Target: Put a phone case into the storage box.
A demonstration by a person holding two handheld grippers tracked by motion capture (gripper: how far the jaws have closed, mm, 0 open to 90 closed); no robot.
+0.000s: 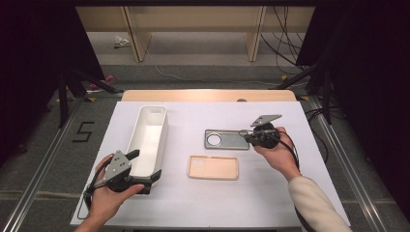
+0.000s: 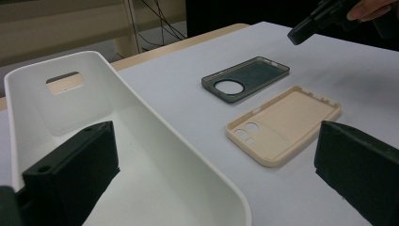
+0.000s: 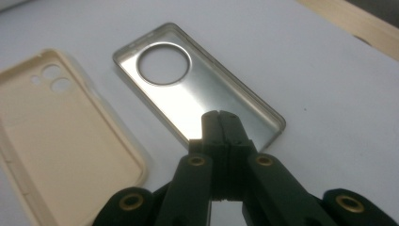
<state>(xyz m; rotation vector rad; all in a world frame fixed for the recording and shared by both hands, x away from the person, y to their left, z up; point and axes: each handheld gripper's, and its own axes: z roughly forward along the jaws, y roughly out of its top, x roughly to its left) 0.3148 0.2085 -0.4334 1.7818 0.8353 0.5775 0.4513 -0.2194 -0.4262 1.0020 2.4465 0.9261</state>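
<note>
A dark grey phone case (image 1: pixel 227 139) with a round camera hole lies open side up at the table's middle. In front of it lies a beige phone case (image 1: pixel 213 167), also open side up. My right gripper (image 1: pixel 243 133) is shut, and its tips (image 3: pixel 220 115) hover over the grey case's (image 3: pixel 188 89) right end with nothing seen between them. My left gripper (image 1: pixel 145 165) is open at the near end of a long white bin (image 1: pixel 162 133). One jaw is inside the bin (image 2: pixel 141 117) and the other is outside it, near the beige case (image 2: pixel 284 125).
The white sheet covering the table (image 1: pixel 270 193) has bare room at the front and right. A wooden strip (image 1: pixel 208 95) runs along the far edge. Dark stands and cables flank the table on the floor beyond it.
</note>
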